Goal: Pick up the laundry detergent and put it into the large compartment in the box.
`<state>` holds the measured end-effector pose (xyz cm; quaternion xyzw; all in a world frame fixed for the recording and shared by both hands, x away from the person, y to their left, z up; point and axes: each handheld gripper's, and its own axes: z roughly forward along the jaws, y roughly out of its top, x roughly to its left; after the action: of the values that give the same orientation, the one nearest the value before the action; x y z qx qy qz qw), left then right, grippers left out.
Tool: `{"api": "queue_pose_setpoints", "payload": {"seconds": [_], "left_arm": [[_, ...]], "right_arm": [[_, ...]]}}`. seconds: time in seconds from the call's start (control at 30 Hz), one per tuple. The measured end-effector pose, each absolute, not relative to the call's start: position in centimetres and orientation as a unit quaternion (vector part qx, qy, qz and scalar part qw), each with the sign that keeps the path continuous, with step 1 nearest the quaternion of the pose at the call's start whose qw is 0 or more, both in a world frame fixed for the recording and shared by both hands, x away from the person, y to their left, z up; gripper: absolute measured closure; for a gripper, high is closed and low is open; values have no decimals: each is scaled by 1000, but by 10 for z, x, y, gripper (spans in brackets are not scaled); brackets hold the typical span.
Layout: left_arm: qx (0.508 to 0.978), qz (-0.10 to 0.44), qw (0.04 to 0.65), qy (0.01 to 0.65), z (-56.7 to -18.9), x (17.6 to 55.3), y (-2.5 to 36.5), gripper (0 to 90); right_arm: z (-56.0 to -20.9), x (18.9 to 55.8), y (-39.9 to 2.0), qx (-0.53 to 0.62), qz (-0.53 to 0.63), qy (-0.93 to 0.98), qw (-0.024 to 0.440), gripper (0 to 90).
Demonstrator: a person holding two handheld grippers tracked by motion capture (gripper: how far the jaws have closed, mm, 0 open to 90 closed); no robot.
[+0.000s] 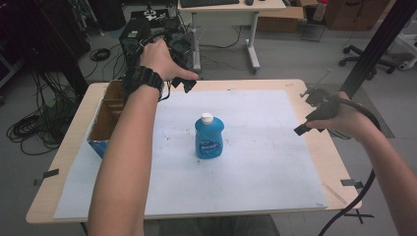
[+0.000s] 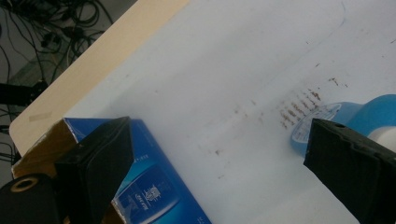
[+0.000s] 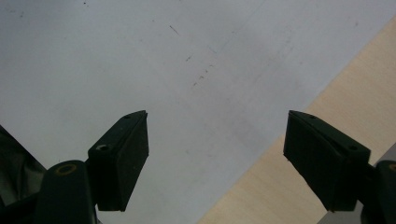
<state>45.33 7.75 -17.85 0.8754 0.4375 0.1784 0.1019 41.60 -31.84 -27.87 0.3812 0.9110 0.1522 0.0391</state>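
A blue bottle [image 1: 209, 138] with a white cap stands upright in the middle of the white sheet [image 1: 255, 162]. An open box [image 1: 104, 119], cardboard inside and blue outside, sits at the sheet's left edge. My left gripper [image 1: 183, 83] hovers over the table's far side, behind the box and the bottle, and is open. In the left gripper view its jaws [image 2: 219, 140] are wide apart and empty, with the box [image 2: 154, 186] at lower left and the bottle [image 2: 369, 112] at right. My right gripper [image 1: 306, 112] is open near the table's right edge, its jaws [image 3: 215, 126] empty above the sheet.
The wooden table [image 1: 64, 162] shows around the sheet, with tape marks at its edges. Behind it on the floor are cables [image 1: 29, 128], a desk [image 1: 231, 10] and an office chair [image 1: 369, 56]. A black pole [image 1: 373, 44] rises at the right.
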Motion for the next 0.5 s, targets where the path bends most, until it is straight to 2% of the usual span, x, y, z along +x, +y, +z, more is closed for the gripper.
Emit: {"api": "queue_pose_setpoints", "payload": {"seconds": [0.5], "left_arm": [[896, 178, 107, 392, -174, 438, 67, 84]], "right_arm": [[-280, 412, -316, 378, 153, 912, 37, 224]]}}
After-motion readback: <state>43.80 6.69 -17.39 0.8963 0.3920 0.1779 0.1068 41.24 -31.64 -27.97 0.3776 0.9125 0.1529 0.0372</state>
